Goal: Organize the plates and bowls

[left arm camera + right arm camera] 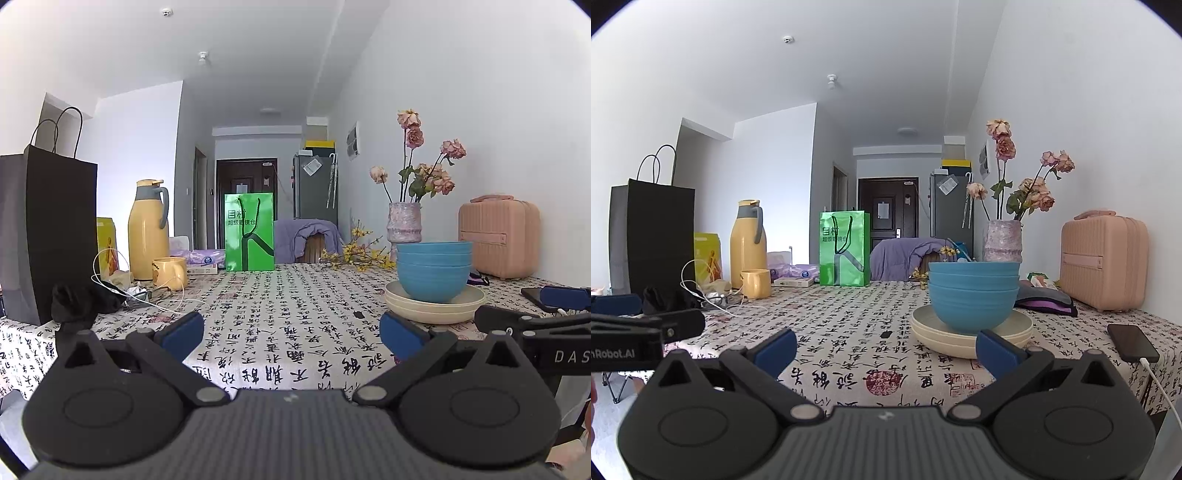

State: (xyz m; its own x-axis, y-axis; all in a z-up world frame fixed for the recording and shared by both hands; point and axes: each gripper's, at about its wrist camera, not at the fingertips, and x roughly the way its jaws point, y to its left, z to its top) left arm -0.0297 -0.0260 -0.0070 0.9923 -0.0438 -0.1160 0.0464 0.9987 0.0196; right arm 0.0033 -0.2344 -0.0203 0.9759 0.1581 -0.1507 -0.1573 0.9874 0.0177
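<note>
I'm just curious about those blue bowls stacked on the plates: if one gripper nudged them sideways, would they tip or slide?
The blue bowls nest closely, so they would probably move as one stack. Their base looks narrower than the rim, so a high push might tip them. The cream plates beneath look smooth, so a low push would likely slide them.

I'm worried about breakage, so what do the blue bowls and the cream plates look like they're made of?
Blue bowls: probably matte plastic or melamine, given their dull, even colour and thin rims. Cream plates: likely the same, flat matte with no glaze shine. Ceramic can't be ruled out.
</note>
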